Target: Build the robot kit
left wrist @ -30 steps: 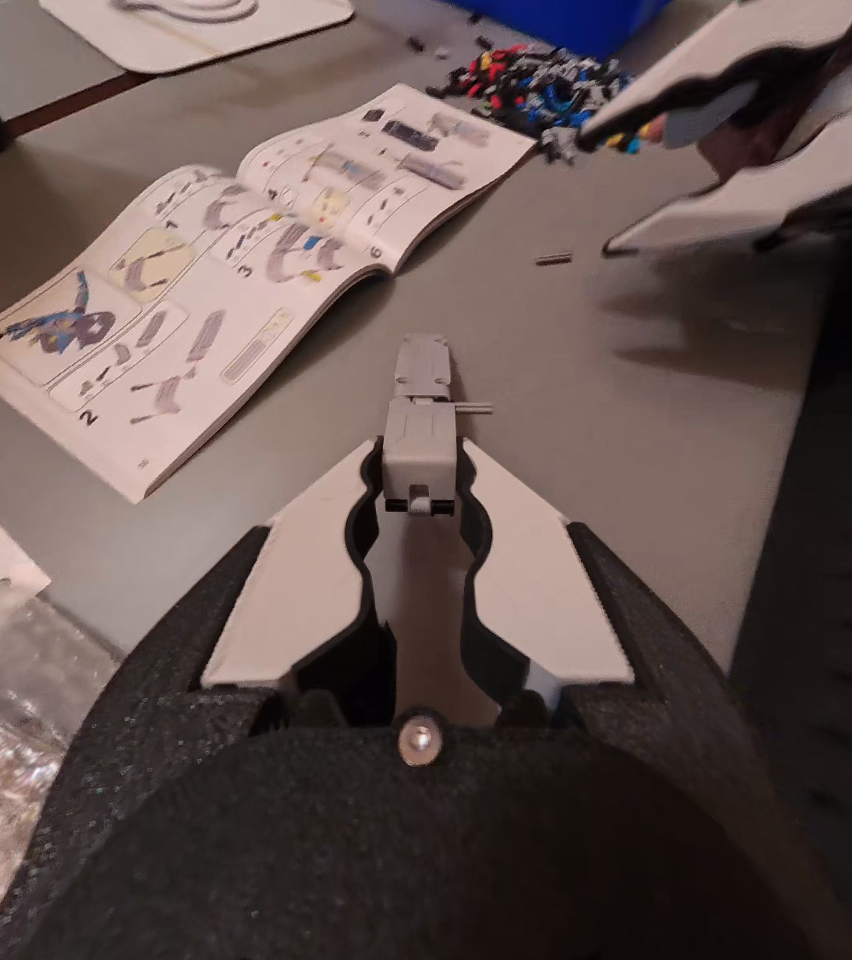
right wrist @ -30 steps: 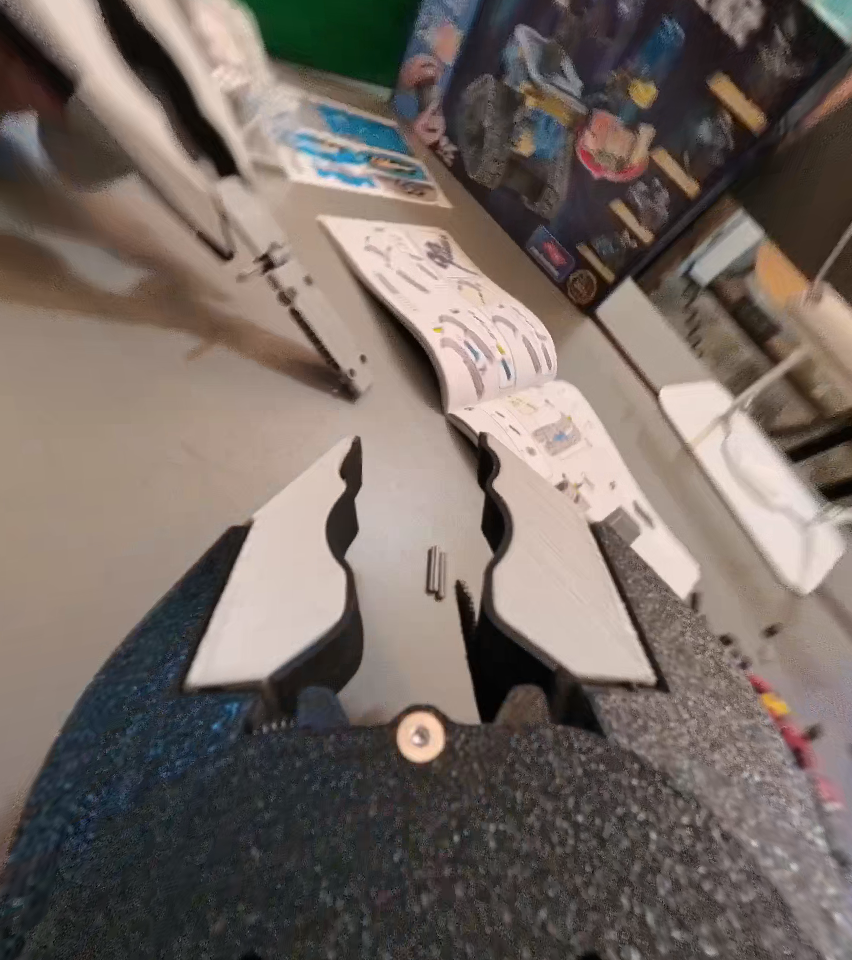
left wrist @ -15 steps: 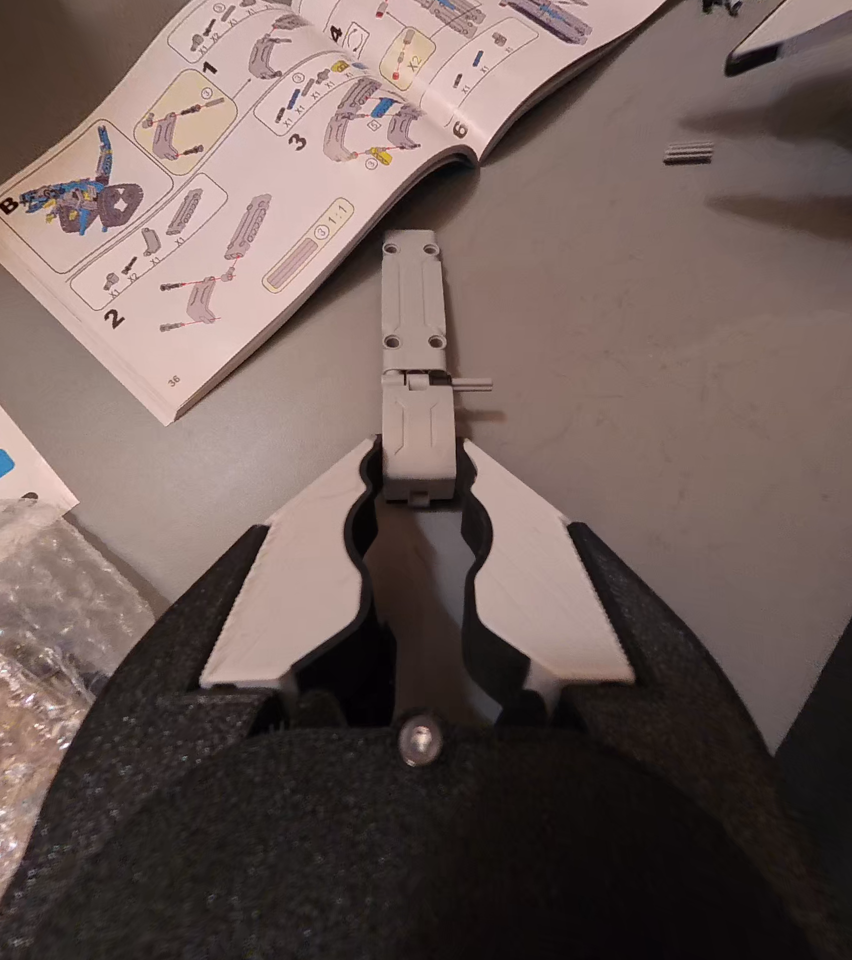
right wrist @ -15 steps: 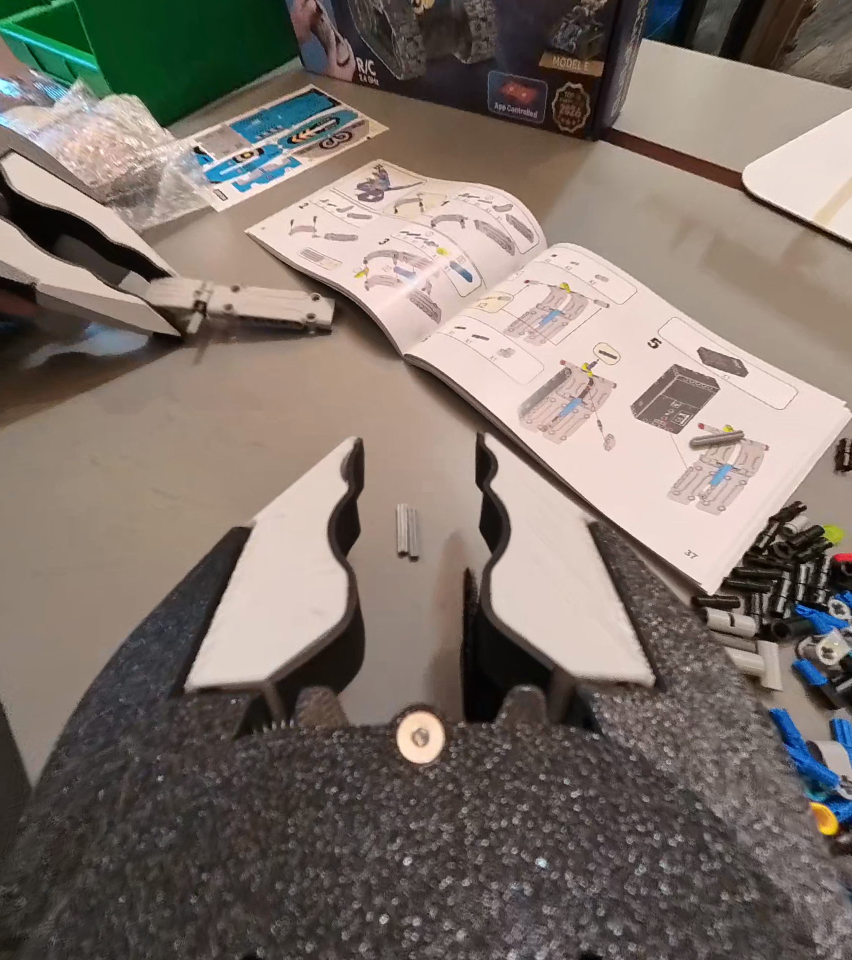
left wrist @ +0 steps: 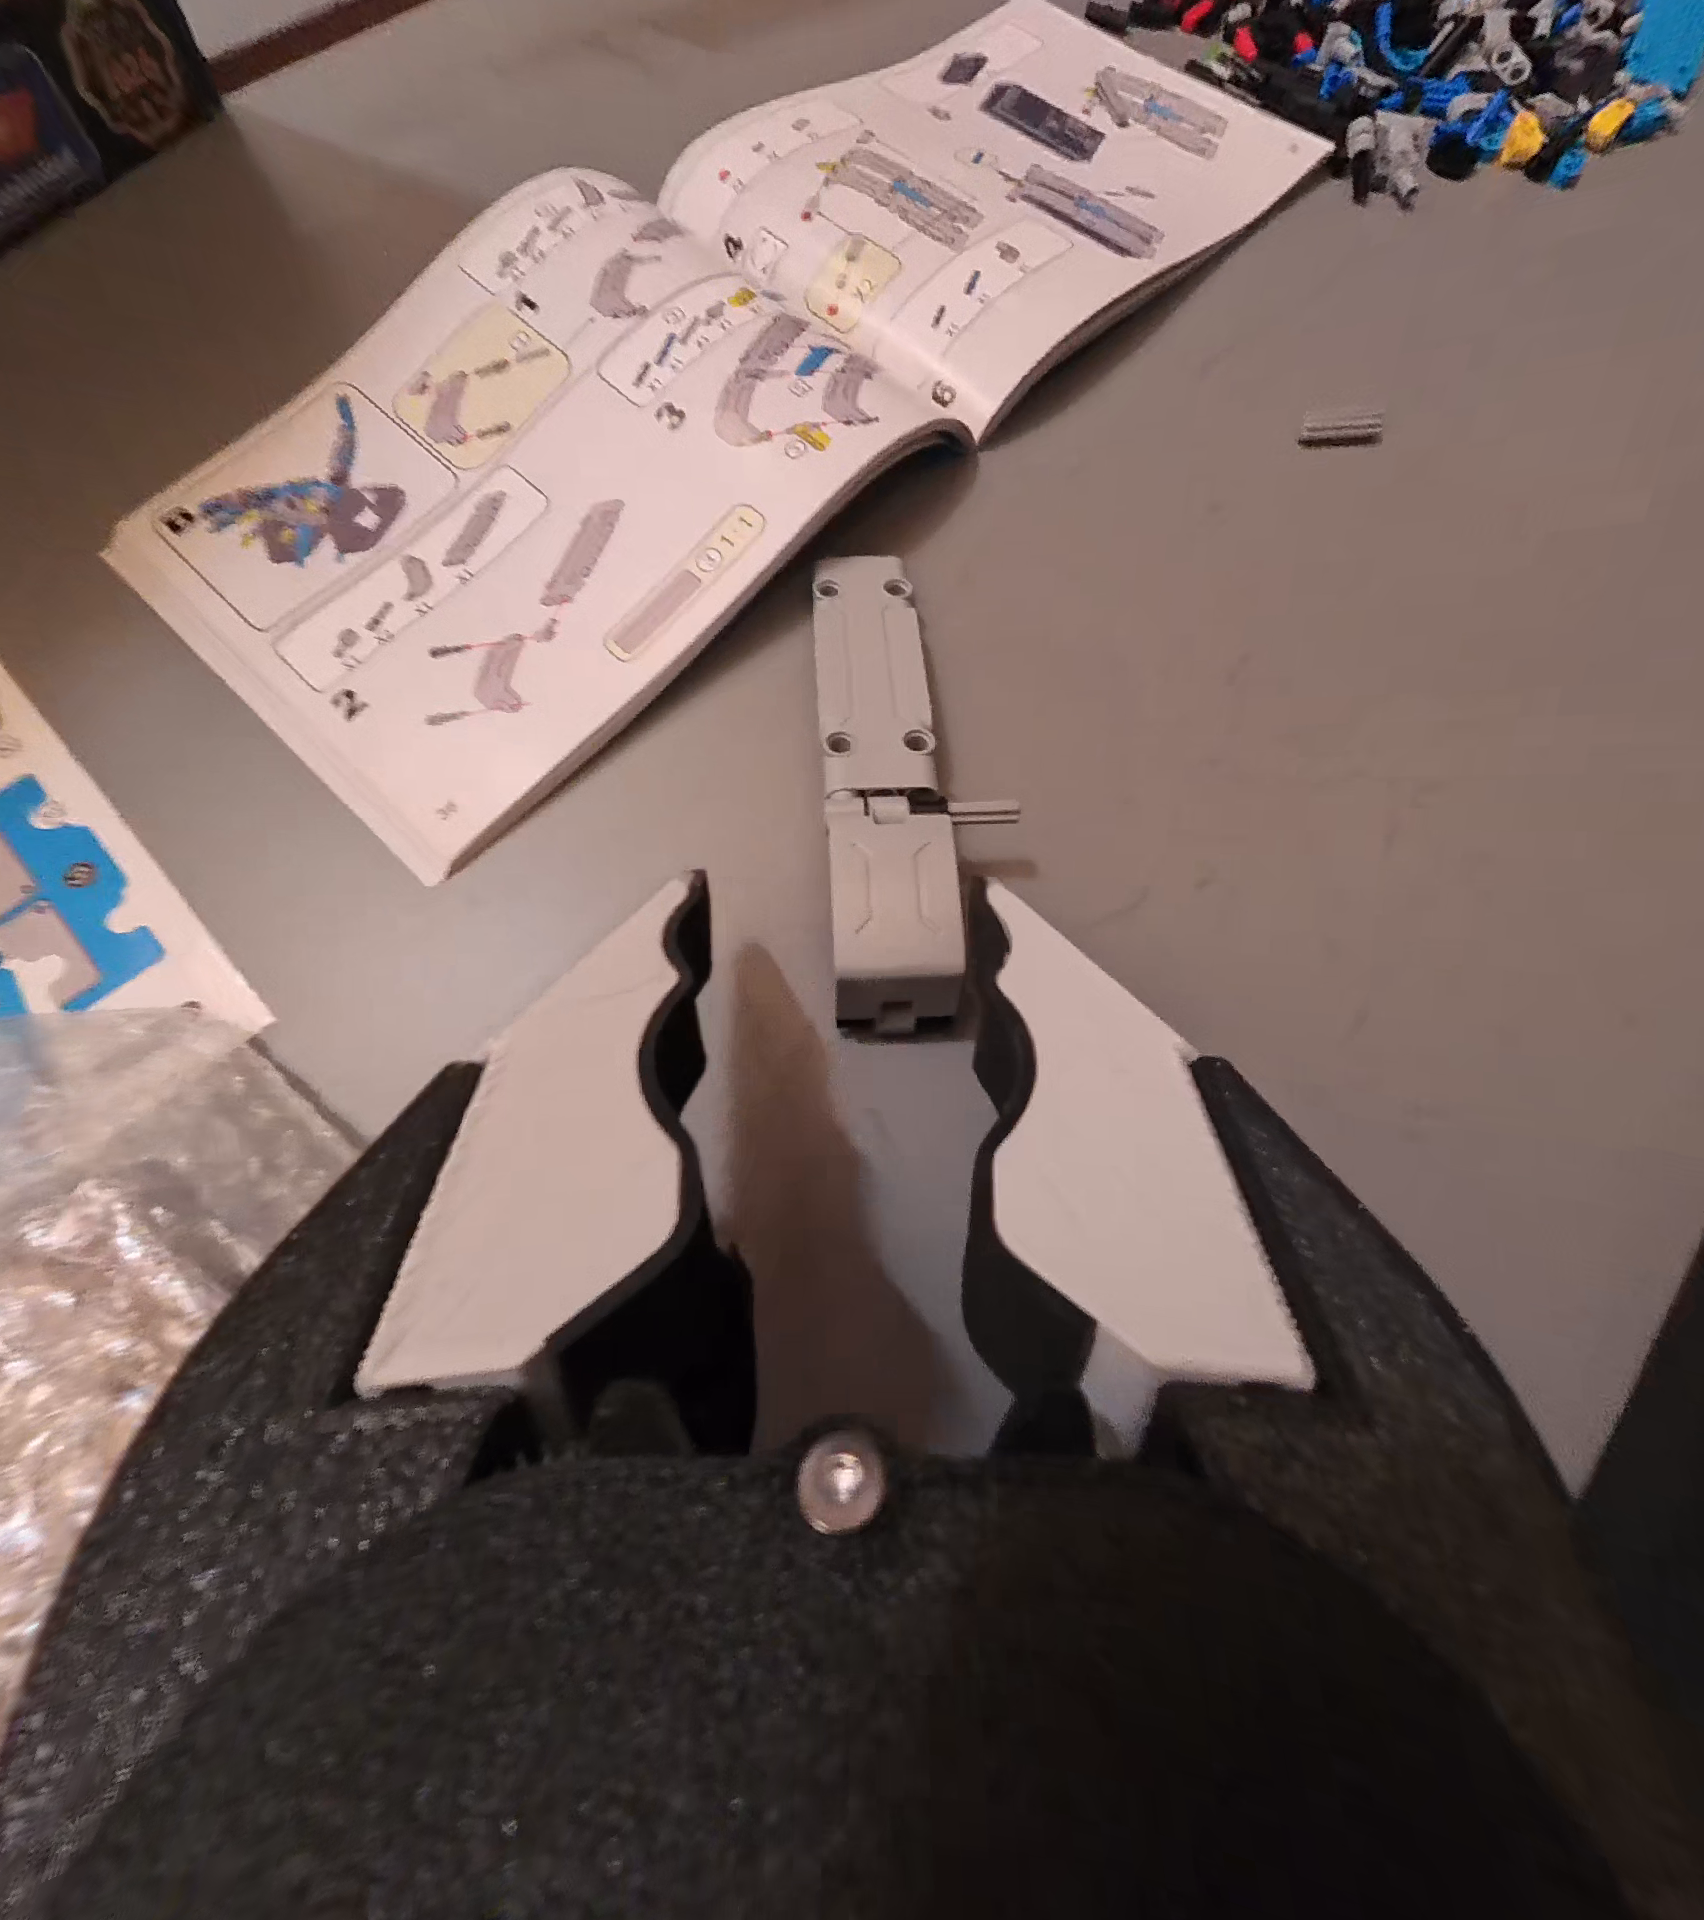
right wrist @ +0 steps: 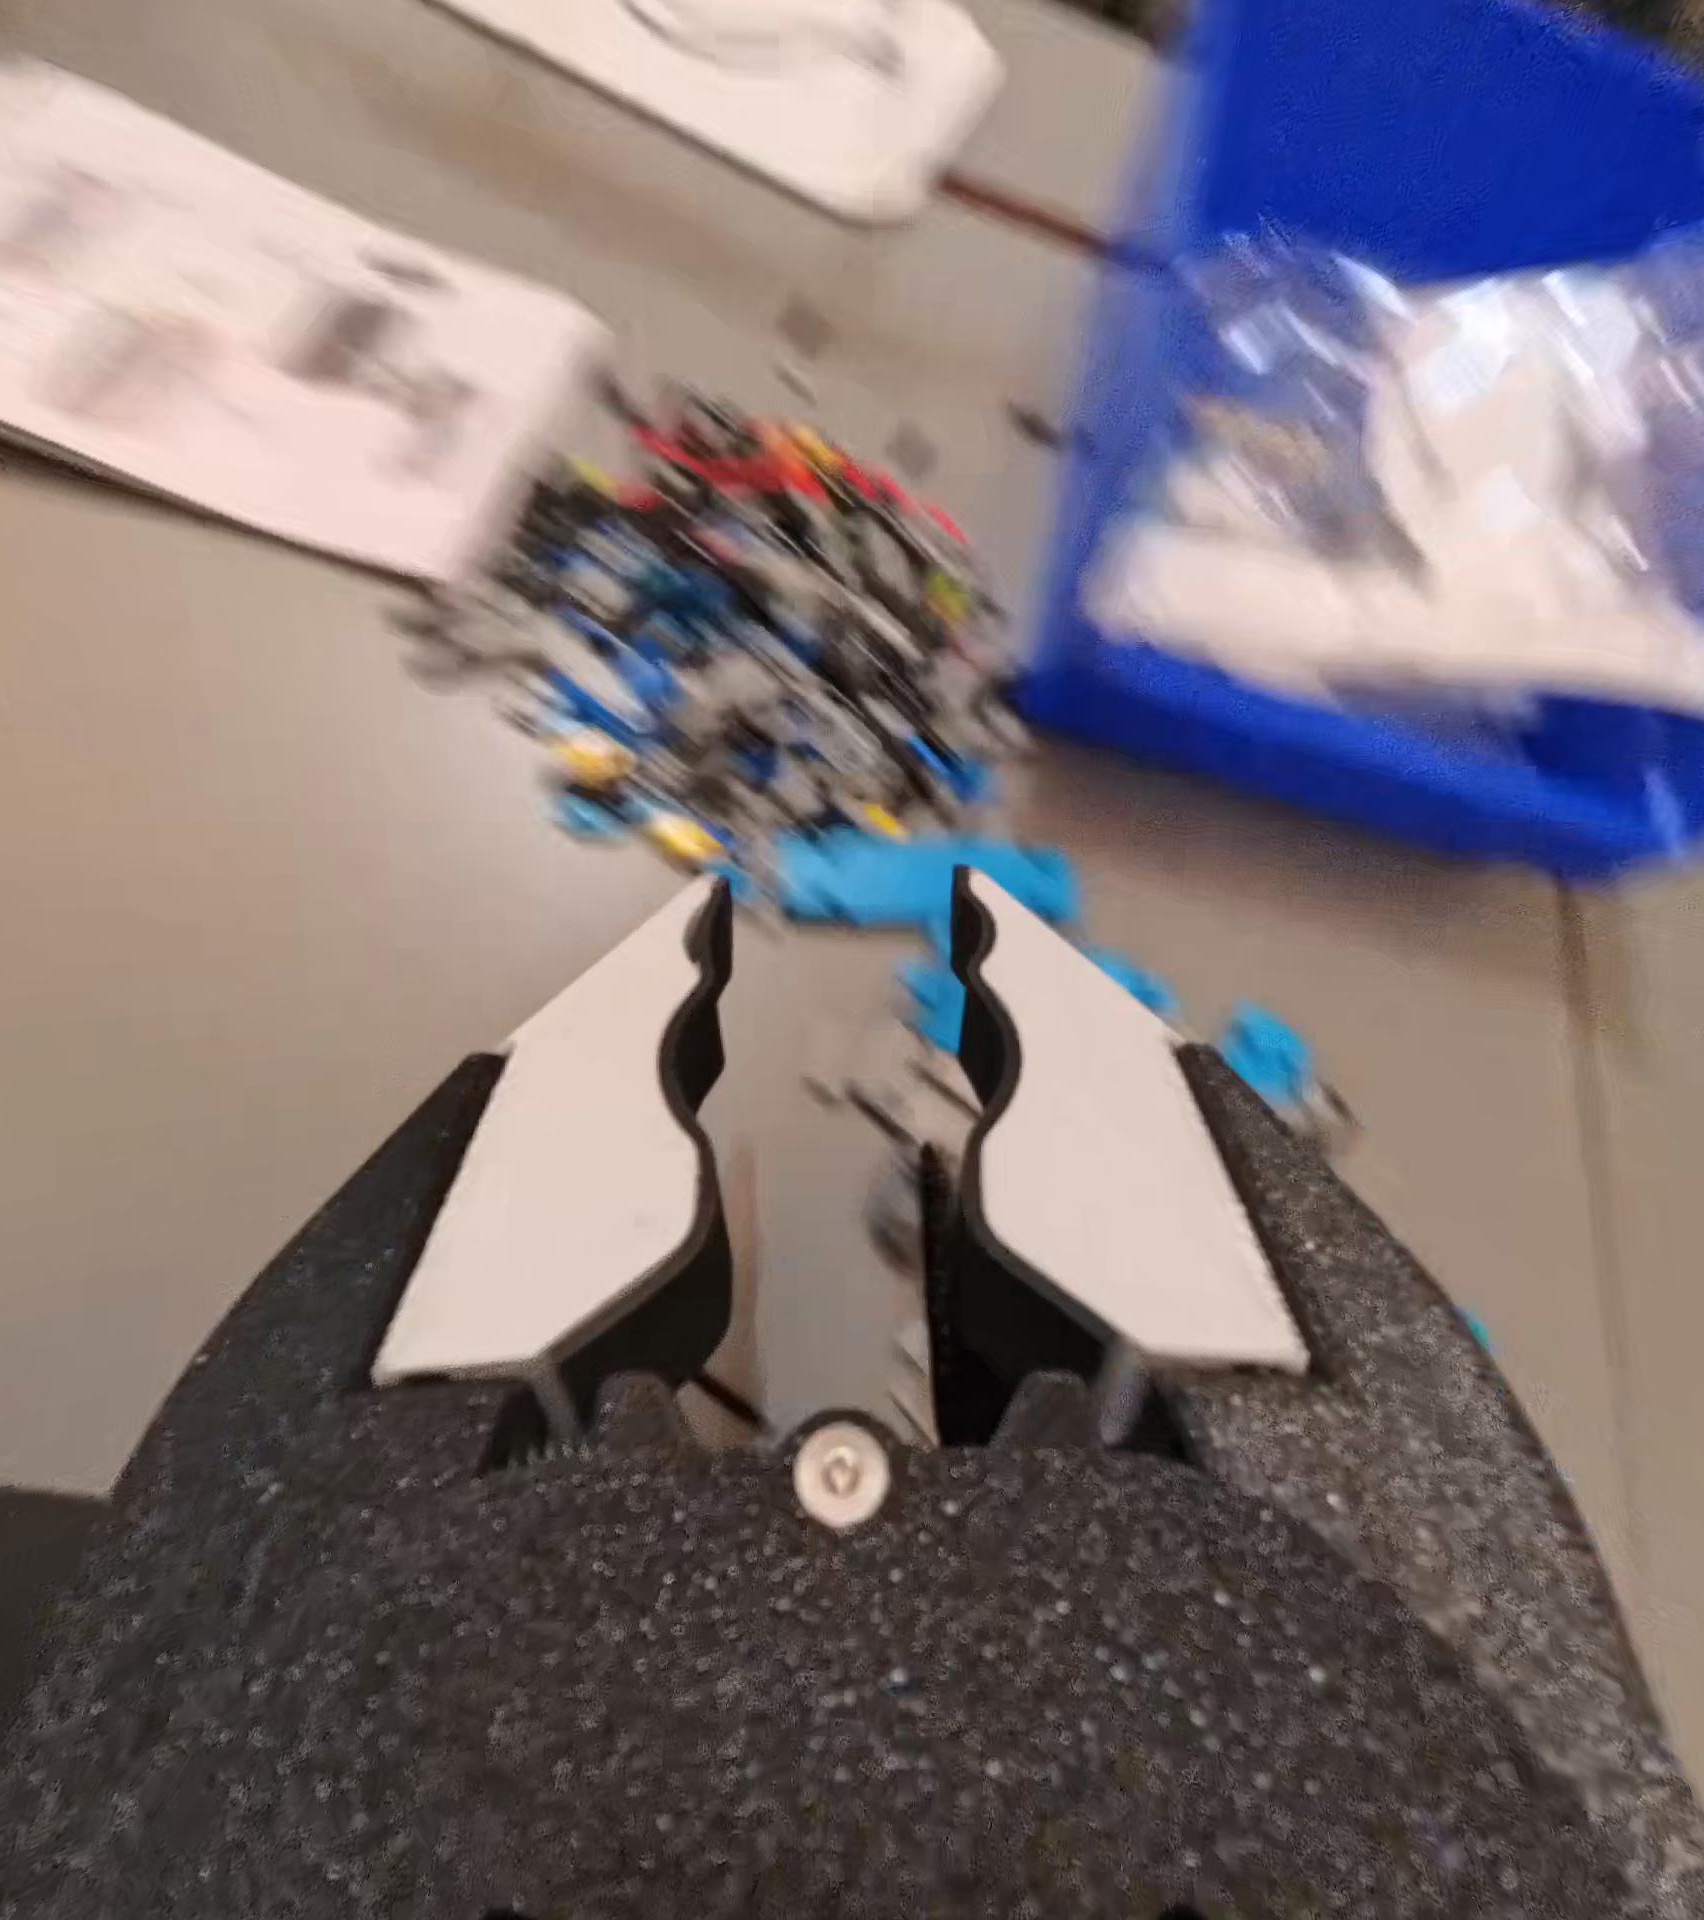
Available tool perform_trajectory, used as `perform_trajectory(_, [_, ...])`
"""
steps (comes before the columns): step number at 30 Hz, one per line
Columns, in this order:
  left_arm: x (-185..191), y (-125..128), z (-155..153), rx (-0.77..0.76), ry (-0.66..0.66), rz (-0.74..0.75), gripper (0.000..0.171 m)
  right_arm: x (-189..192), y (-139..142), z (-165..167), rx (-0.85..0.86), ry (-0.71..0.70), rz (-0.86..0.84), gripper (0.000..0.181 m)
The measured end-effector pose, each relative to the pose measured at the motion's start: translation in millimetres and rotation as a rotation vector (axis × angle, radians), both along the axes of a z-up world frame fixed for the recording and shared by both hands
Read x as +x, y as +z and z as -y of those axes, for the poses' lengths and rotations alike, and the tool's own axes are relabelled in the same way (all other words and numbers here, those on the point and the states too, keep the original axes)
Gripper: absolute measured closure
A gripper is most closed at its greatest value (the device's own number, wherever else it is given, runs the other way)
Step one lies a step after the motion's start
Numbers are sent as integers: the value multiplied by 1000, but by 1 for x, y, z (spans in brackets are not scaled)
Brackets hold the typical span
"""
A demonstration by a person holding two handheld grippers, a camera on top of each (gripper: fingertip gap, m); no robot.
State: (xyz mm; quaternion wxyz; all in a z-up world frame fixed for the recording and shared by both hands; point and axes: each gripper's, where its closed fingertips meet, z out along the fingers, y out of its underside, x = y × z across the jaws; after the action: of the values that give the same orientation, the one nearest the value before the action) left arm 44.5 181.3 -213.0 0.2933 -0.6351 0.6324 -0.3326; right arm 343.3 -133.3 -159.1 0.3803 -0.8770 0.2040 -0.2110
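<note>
Between parted left claw (left wrist: 840,894) tips, grey assembly (left wrist: 884,800)

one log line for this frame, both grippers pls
left gripper: open, grey hinged block assembly lying between tips on table | right gripper: open, empty, over blurred pile of small parts beside blue bin

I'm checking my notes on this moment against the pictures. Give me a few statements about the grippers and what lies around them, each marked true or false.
1. The left gripper is clamped on the grey assembly. False: its jaws stand open and the piece lies on the table between the fingertips, close to one finger.
2. The instruction booklet lies open. True.
3. The right gripper holds a blue brick. False: it is open and holds nothing.
4. A pile of mixed small parts lies ahead of the right gripper, beside a blue bin. True.
5. A small grey pin lies alone on the table. True.
</note>
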Motion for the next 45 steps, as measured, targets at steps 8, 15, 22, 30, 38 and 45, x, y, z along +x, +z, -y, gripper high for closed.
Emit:
perform_trajectory(8, [8, 32, 3, -36, 4, 167, 124, -8, -17, 32, 184, -26, -240, 132])
perform_trajectory(15, [7, 37, 7, -100, 9, 193, 127, 11, -55, 29, 87, -186, -351, 151])
perform_trajectory(22, [8, 34, 11, -88, 1, 173, 128, 12, -65, 36, -19, -325, -331, 158])
perform_trajectory(30, [7, 30, 7, -132, 29, 156, 130, 7, -66, 38, -101, -356, -286, 168])
perform_trajectory(38, [6, 28, 5, -143, 39, 147, 132, 6, -63, 36, -81, -313, -284, 176])
perform_trajectory(45, [6, 30, 2, -136, 53, 158, 134, -25, -6, 23, -37, -226, -206, 176])
